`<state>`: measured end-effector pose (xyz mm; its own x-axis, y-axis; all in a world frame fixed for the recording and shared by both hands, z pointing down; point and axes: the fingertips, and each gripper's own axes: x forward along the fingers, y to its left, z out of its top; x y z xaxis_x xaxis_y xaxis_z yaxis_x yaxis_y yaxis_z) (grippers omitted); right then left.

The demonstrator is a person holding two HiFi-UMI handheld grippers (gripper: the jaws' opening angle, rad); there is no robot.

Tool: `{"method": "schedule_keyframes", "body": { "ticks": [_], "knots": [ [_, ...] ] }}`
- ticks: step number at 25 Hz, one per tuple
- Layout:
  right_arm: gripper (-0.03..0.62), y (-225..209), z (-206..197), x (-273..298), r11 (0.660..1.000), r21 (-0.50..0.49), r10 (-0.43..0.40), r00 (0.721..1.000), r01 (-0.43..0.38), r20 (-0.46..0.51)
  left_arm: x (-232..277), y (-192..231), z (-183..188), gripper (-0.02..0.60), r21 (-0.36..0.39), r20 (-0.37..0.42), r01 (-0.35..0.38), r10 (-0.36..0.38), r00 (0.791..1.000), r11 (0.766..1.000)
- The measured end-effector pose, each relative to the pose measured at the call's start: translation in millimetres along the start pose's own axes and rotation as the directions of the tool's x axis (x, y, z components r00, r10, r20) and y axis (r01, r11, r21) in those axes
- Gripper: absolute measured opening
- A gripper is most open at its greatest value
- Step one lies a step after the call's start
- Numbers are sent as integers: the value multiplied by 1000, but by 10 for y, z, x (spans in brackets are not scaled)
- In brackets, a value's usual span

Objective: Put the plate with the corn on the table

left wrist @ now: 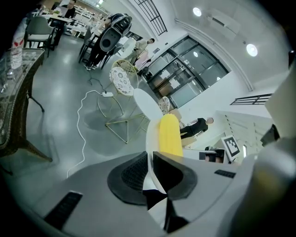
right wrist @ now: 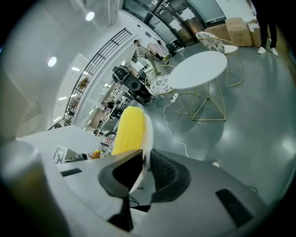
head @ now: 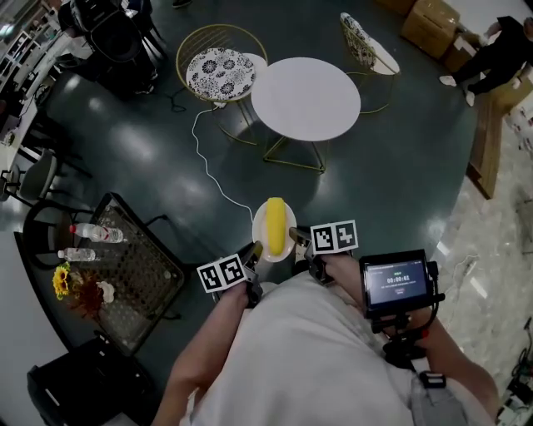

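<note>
A white plate [head: 259,235] with a yellow corn cob [head: 275,225] lying on it is held in the air in front of me, over the dark floor. My left gripper [head: 254,252] is shut on the plate's left rim [left wrist: 150,139], and the corn cob [left wrist: 169,135] shows just beyond the jaws. My right gripper [head: 297,239] is shut on the right rim [right wrist: 147,134], with the corn cob [right wrist: 128,130] lying past it. The round white table [head: 306,97] stands ahead, well beyond the plate, and appears as the table [right wrist: 200,69] in the right gripper view and the table [left wrist: 146,105] in the left gripper view.
Gold-framed chairs [head: 218,71] [head: 364,43] flank the table. A white cable [head: 208,166] runs across the floor. A dark wicker side table [head: 137,279] with bottles [head: 97,233] and flowers [head: 71,287] stands at my left. A person [head: 495,54] sits by cardboard boxes [head: 430,25] at far right.
</note>
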<state>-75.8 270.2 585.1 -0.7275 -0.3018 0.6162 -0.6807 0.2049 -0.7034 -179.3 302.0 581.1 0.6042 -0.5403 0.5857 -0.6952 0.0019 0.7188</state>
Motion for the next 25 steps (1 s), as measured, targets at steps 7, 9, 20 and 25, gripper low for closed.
{"method": "schedule_keyframes", "body": {
  "ticks": [7,9,20,25],
  "knots": [
    [52,-59,84,102,1000,7,5,1000,-5,-8,85,66,92,43,-4,-1,-8,8,1000,1000],
    [52,-21,90,95,1000,0,4,1000,-4,-8,46,56,108,43,7,1,-6,6,1000,1000],
    [52,-50,156,113,1000,4,5,1000,-5,-14,98,43,158,43,20,-4,-8,8,1000,1000],
    [52,-26,178,144,1000,-2,11,1000,-11,-23,86,68,189,43,9,3,-13,13,1000,1000]
  ]
}}
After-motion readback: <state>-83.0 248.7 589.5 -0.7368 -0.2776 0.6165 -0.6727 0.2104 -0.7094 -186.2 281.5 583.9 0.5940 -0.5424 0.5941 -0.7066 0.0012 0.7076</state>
